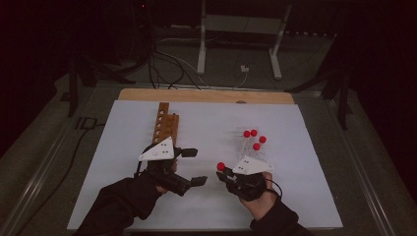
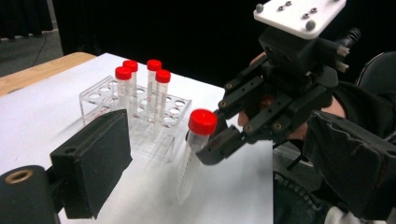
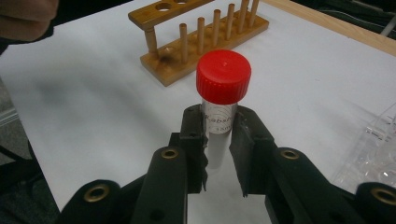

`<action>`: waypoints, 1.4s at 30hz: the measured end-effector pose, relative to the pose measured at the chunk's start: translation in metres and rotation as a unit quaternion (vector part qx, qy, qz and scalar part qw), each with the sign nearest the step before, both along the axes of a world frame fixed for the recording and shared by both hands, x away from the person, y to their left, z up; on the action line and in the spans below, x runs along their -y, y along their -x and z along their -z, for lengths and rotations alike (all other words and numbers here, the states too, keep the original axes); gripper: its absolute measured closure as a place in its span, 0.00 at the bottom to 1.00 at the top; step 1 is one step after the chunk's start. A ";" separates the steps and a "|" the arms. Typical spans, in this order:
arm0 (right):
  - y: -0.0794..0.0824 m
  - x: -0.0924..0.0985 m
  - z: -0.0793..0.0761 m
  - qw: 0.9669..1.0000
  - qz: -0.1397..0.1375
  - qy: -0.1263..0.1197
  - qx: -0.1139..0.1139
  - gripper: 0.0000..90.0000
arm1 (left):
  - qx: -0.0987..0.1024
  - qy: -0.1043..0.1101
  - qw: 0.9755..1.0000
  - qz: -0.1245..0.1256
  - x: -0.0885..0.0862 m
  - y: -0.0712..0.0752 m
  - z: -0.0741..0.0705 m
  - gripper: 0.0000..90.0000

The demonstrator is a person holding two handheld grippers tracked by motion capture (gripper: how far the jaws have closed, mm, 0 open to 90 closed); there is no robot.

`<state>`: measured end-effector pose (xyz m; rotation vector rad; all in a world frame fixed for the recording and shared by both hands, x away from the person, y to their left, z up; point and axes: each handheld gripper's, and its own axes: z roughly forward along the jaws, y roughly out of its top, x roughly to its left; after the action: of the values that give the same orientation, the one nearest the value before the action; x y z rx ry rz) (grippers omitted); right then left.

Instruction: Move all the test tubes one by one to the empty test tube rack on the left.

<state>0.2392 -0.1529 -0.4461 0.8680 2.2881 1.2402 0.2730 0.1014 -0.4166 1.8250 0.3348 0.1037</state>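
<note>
Tabletop [image 1: 123,196] carried a wooden rack [image 3: 205,42] far-left and a clear rack [image 2: 140,116] far-right. Right hand-held gripper [image 3: 218,140] clamped a red-capped tube [image 3: 222,93] upright, just below the cap. Left hand-held gripper [image 1: 194,167], jaws apart and empty, sat beside it, nearer the wooden rack.

Lab bench: clear tube rack [image 2: 100,95], wooden rack [image 1: 164,123], dark curtained surroundings.

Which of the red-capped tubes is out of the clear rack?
The tube held in the right gripper, its fingers clamped just under the cap. The other four tubes stand upright in the clear rack, grouped together.
</note>
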 end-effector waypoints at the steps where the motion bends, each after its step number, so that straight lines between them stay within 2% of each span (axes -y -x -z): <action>1: 0.000 0.000 0.000 1.000 -0.001 0.001 0.000 0.83 | 0.001 -0.002 1.000 -0.002 0.002 -0.001 0.000 0.14; 7: 0.000 -0.002 0.002 1.000 -0.004 0.001 -0.001 0.83 | 0.008 -0.007 1.000 -0.004 0.014 -0.003 0.000 0.20; 17: 0.000 -0.003 0.001 1.000 -0.004 -0.001 -0.003 0.83 | 0.021 -0.024 0.999 -0.014 0.030 -0.002 0.005 0.37; 28: 0.000 -0.003 0.001 1.000 -0.006 -0.001 -0.003 0.83 | 0.027 -0.041 0.998 -0.026 0.037 -0.004 0.013 0.53; 42: 0.000 -0.004 0.001 1.000 -0.007 -0.001 -0.003 0.83 | 0.031 -0.058 0.998 -0.019 0.045 -0.006 0.020 0.71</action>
<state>0.2388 -0.1493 -0.4468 0.8581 2.3028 1.2474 0.2794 0.0567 -0.4362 1.9257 0.3246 0.2088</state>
